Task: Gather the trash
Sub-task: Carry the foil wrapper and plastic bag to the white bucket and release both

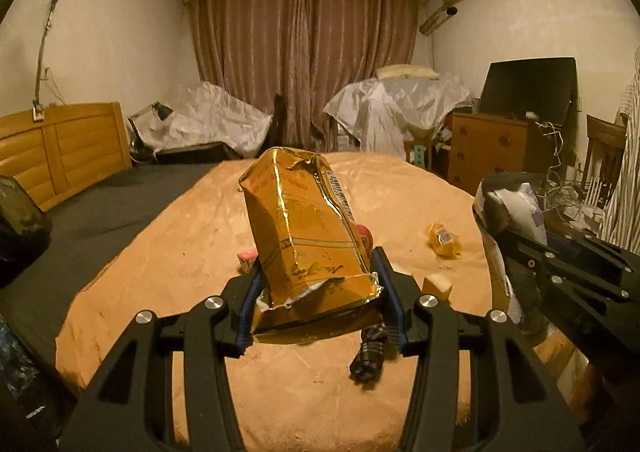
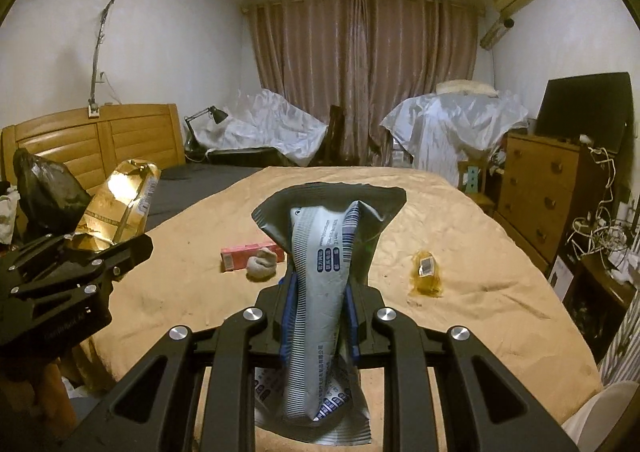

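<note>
Fingers on both grippers are pinching trash: left gripper (image 1: 318, 302) clamps the lower end of a gold foil bag (image 1: 304, 228), right gripper (image 2: 318, 316) squeezes a silver-grey pouch (image 2: 324, 276) w/ pads nearly together. Both wrappers stand up fwd along the fingers, long axis roughly in line w/ them, tops tilted away toward the curtain. Both are clear of the tan bedspread (image 2: 500, 292). What the next move likely turns on: a black trash bag (image 2: 44, 187) sits far left by the headboard, just beyond the left gripper in the right wrist view, so left hand is nearer. Still on the bed: pink box (image 2: 244, 254), small yellow wrapper (image 2: 427, 272), both well apart from the fingers.
</note>
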{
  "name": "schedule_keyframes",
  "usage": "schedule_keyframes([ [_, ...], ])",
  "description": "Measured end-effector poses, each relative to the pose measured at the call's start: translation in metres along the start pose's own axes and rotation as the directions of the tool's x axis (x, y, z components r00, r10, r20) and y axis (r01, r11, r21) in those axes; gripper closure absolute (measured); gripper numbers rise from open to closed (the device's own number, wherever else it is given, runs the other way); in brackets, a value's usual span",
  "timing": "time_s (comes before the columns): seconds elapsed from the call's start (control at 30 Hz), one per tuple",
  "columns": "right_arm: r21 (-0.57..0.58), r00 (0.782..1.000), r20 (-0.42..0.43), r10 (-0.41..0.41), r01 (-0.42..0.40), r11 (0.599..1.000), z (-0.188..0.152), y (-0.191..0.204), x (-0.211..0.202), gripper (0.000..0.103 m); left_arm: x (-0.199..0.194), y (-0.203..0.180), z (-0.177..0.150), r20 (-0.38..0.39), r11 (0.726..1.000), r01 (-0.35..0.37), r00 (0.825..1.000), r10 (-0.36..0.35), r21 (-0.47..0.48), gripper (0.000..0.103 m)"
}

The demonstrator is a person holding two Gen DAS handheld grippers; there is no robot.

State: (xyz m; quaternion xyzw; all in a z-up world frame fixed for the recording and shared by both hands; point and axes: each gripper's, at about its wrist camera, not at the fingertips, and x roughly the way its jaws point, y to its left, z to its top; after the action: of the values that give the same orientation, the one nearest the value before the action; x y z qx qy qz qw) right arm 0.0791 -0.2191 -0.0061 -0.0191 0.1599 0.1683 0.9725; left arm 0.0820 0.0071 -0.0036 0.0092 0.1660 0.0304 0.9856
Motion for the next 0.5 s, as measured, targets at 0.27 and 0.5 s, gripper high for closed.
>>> schedule_keyframes([
  [0.27, -0.003, 1.000, -0.013, 0.006, -0.006, 1.000, 0.002, 0.003, -0.006, 0.081, 0.002, -0.005, 0.002, -0.022, 1.000, 0.009, 1.000, -0.009, -0.001, 0.054],
  [0.5, 0.001, 0.999, -0.019, -0.031, 0.031, 1.000, 0.014, -0.010, -0.028, 0.081, 0.004, -0.012, 0.009, -0.038, 0.998, 0.068, 0.997, -0.067, 0.006, 0.054],
])
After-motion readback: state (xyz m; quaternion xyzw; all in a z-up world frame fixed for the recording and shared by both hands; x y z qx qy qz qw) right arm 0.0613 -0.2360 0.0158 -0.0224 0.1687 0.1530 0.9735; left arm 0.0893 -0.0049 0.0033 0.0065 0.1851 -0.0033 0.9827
